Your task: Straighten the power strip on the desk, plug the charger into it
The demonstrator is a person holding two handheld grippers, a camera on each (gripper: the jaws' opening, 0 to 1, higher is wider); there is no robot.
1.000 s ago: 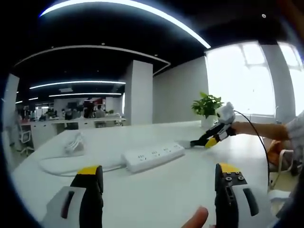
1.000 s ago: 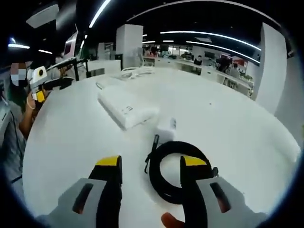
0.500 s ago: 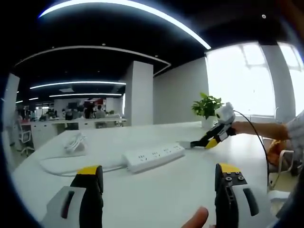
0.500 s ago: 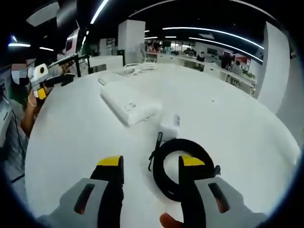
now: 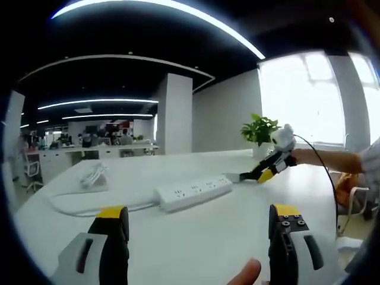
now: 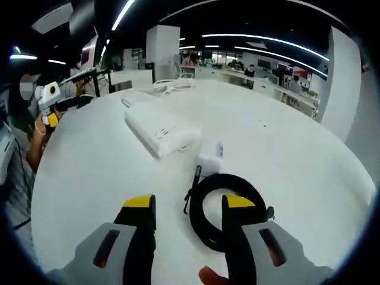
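Little moved, right view adds charger (image 6: 209, 161) (coiled cable)

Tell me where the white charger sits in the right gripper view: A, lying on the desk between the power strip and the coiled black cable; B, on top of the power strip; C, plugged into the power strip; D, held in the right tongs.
A: the charger lies flat on the desk, just past the coiled black cable and short of the power strip, with the right tongs open and holding nothing.
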